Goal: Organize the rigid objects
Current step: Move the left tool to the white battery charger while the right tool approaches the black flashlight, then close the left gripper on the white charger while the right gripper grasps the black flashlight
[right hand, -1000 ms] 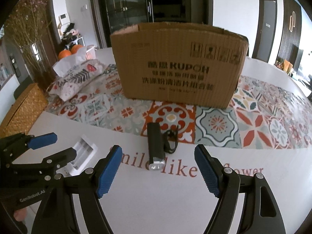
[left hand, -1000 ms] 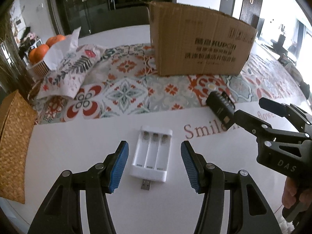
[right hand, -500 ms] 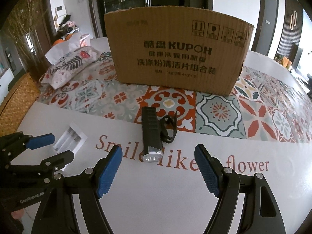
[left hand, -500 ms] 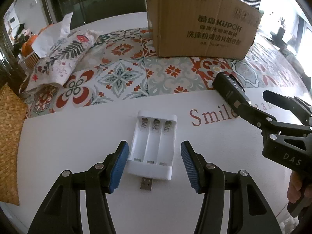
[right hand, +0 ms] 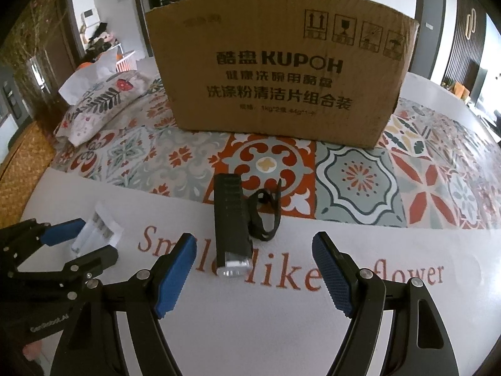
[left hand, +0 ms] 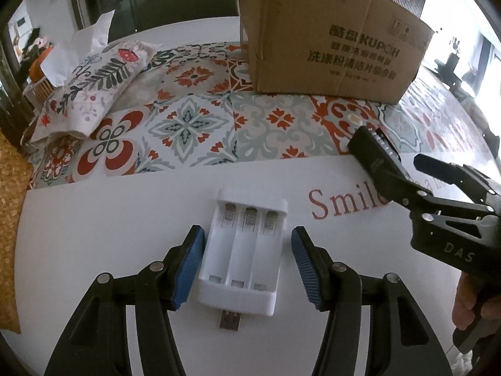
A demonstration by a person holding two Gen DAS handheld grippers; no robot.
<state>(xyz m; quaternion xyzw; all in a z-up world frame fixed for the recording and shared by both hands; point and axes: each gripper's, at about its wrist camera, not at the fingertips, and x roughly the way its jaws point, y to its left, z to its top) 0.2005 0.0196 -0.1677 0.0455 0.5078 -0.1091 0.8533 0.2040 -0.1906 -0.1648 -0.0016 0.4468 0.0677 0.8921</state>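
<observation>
From where I stand, the brown cardboard box (left hand: 328,40) runs off the frame's top edge, its inside hidden, and the black bike light (left hand: 374,153) lies half behind the right gripper (left hand: 416,169).

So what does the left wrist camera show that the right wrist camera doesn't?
Only the left wrist view shows the battery charger's USB plug and its three empty slots from above, between the open left tool. Only the right wrist view shows the black bike light's lens, its strap, and the full "Smile like a flower" lettering. Both show the white charger, the bike light, the cardboard box, the tissue pouch and the patterned runner.
</observation>
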